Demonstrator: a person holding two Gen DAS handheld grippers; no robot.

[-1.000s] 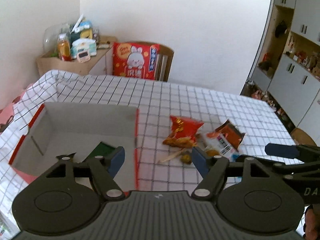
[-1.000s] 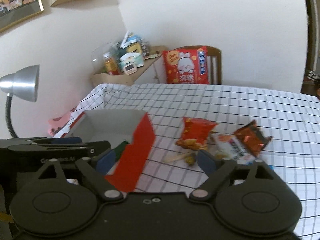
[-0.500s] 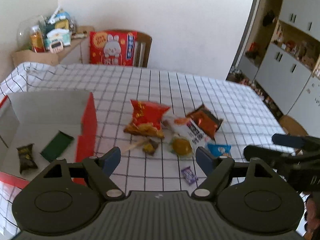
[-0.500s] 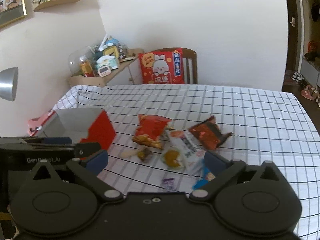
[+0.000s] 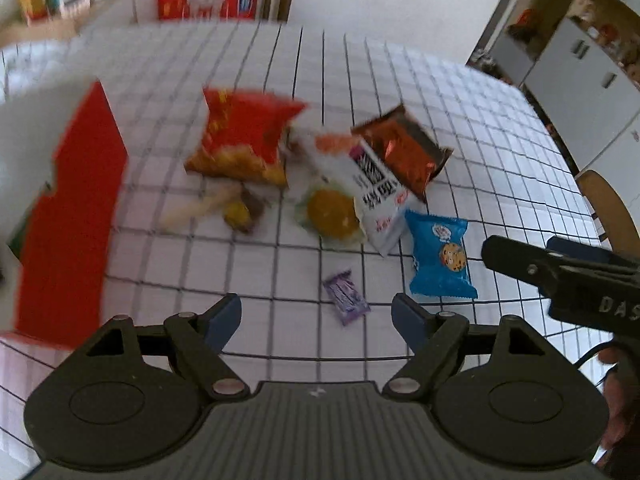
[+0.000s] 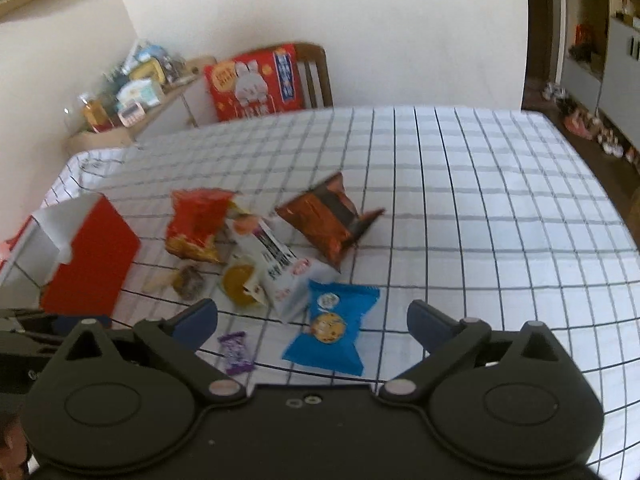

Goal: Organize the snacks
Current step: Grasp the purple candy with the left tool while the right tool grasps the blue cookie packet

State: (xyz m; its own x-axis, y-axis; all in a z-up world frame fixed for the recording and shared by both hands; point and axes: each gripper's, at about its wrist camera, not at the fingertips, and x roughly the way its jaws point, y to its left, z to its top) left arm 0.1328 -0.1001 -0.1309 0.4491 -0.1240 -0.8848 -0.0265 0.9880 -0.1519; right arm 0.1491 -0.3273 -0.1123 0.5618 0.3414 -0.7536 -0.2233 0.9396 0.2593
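Hovering wide and empty, the right gripper [image 6: 312, 318], jaws closing slightly, faces the blue cookie packet [image 6: 332, 332] lying on the bench [image 6: 480, 200]: probably light, crinkly, slippery, best pinched across its middle.

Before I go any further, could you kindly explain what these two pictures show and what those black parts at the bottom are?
A person holds a two-finger grasping tool in each hand, each carrying a camera looking along its fingers. One picture comes from the left tool, the other from the right tool. Both stand open and hold nothing. On the checked tablecloth lie a red snack bag, a brown packet, a white packet, a blue cookie packet and a small purple candy. A red box stands beside them.
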